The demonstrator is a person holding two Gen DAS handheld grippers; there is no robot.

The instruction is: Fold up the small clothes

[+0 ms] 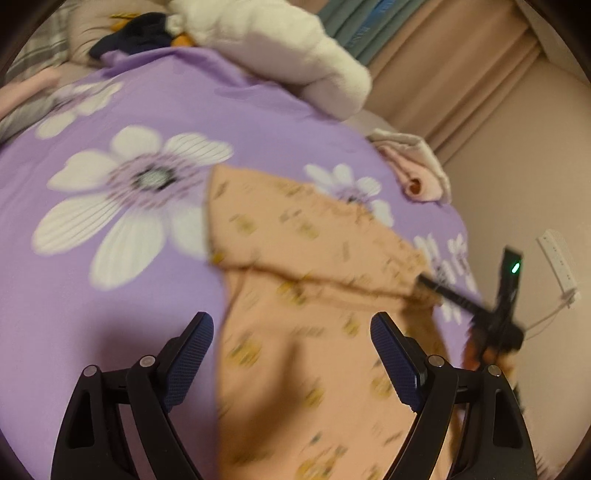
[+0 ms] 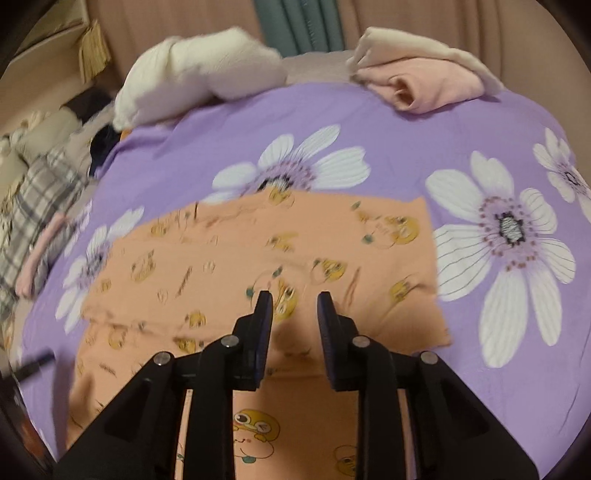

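An orange garment [image 1: 314, 258] printed with yellow cartoon faces lies flat on the purple flowered bedspread [image 1: 110, 314], with one part folded over the rest. My left gripper [image 1: 291, 317] hovers open and wide over its near half, with nothing between the fingers. In the right wrist view the same garment [image 2: 258, 251] spreads under my right gripper [image 2: 295, 295], whose jaws stand a little apart with only cloth below them, so it is open. From the left wrist view the right gripper [image 1: 428, 286] shows blurred at the garment's right edge. The left gripper's tip [image 2: 37, 363] shows blurred at the lower left.
A folded pink and cream pile [image 2: 421, 81] sits at the bed's far edge, beside a white fluffy bundle [image 2: 199, 70]. A plaid cloth [image 2: 44, 192] and a dark garment [image 1: 136, 31] lie towards the head of the bed. A white power strip [image 1: 557, 262] lies off the bed.
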